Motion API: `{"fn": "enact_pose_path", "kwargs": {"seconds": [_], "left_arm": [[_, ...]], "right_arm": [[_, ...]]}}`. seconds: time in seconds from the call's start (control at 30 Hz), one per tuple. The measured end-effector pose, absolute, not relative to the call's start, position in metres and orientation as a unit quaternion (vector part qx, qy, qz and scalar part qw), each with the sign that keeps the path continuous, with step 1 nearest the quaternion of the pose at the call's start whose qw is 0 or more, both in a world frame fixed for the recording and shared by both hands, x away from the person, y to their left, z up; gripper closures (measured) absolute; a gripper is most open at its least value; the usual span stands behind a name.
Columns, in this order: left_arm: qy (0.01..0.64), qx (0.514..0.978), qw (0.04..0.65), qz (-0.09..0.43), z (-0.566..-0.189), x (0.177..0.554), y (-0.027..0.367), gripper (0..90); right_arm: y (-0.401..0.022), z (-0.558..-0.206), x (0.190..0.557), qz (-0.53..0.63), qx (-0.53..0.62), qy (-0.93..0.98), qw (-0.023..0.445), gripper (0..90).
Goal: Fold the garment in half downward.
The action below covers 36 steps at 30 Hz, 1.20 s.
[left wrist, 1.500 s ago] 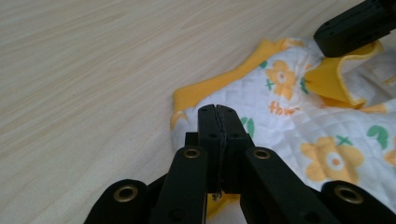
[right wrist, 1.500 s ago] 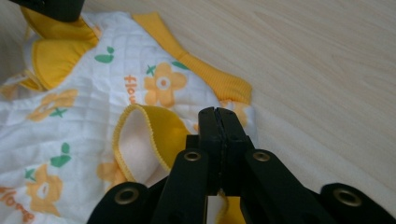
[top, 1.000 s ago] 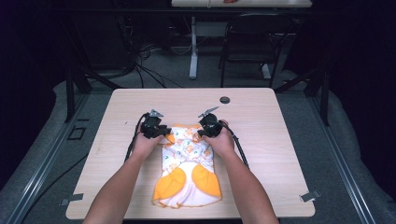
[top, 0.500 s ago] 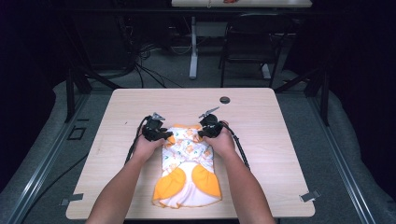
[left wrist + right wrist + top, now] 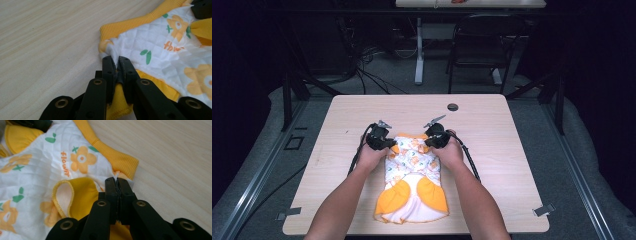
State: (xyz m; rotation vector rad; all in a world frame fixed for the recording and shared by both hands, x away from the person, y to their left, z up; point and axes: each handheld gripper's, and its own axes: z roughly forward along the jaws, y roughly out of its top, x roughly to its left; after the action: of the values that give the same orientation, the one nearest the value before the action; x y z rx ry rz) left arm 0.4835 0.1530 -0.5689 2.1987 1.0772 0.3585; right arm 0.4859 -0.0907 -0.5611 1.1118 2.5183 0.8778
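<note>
A small white quilted garment (image 5: 412,175) with orange flowers and yellow ribbed trim lies on the wooden table (image 5: 512,150), its yellow-lined flaps toward the near edge. My left gripper (image 5: 384,144) holds the far left corner: its jaws have just been closing and now pinch the white fabric (image 5: 140,42) beside the yellow band, the gripper (image 5: 117,60) shut on it. My right gripper (image 5: 433,141) holds the far right corner; its jaws have also just been closing, and the gripper (image 5: 117,180) is shut on the garment's (image 5: 65,167) edge near the ribbed trim.
A round dark grommet (image 5: 453,107) sits in the table near its far edge. A dark chair (image 5: 477,50) and cables stand on the floor beyond. Bare wood lies to both sides of the garment.
Both grippers have closed on the garment's far corners. The hands have kept their places.
</note>
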Motion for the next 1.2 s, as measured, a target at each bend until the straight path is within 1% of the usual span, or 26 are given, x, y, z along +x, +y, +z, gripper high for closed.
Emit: {"fn": "enact_pose_path", "kwargs": {"seconds": [0.2, 0.33, 0.7, 1.2], "left_arm": [[0.412, 0.834, 0.339, 0.14, -0.562, 0.482, 0.155, 84.5], [0.408, 0.828, 0.356, 0.147, -0.551, 0.48, 0.159, 84.5], [0.395, 0.822, 0.379, 0.157, -0.528, 0.474, 0.164, 84.5], [0.379, 0.816, 0.395, 0.183, -0.5, 0.474, 0.162, 84.4]], "right_arm": [[-0.097, -0.552, 0.484, 0.319, 0.379, 0.859, 0.128, 88.1], [-0.103, -0.541, 0.481, 0.333, 0.372, 0.855, 0.137, 88.1], [-0.103, -0.519, 0.474, 0.345, 0.356, 0.853, 0.162, 88.1], [-0.106, -0.496, 0.469, 0.361, 0.346, 0.845, 0.188, 88.1]]}}
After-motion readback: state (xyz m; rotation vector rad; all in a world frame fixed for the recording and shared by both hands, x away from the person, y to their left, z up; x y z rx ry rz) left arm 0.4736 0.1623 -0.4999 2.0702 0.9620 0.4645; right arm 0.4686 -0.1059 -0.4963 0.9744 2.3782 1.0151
